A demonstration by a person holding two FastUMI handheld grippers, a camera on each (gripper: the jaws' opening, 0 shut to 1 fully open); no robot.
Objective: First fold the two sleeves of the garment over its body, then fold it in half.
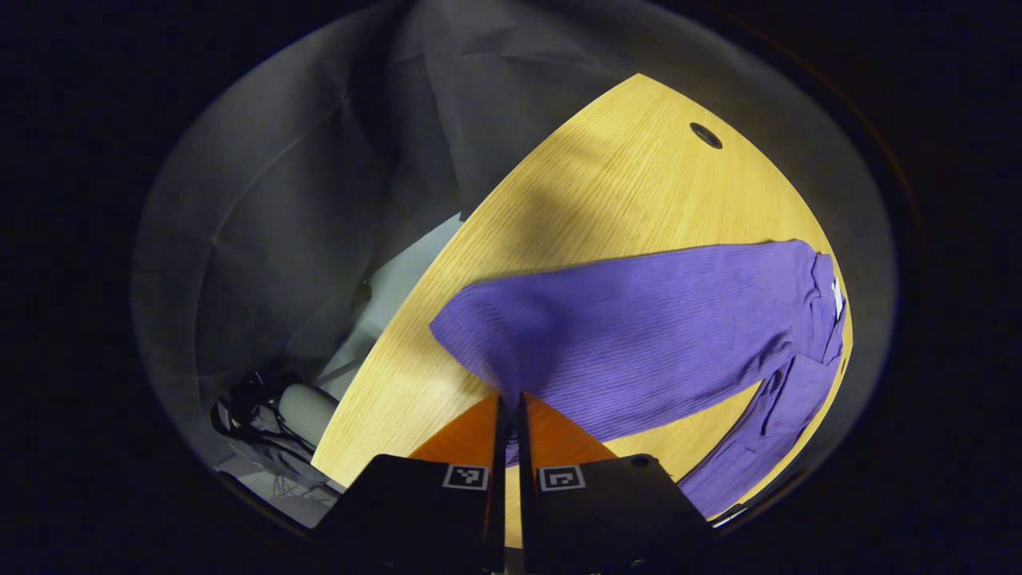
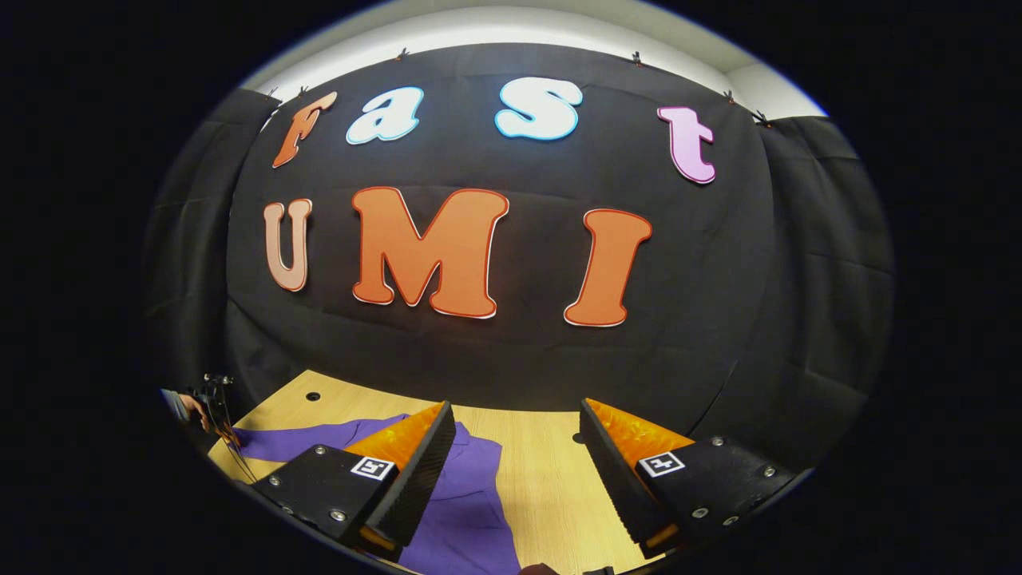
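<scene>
Two grippers differ: the left gripper (image 1: 509,407) pinches the purple garment (image 1: 639,327) lying on the wooden table (image 1: 607,192), the right gripper (image 2: 517,447) gapes wide above, so a thin pinch could slip mid-fold.

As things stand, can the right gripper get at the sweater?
Probably yes. The right gripper is open and hangs over the table, with the sweater lying flat just below its fingers and nothing between them.
</scene>
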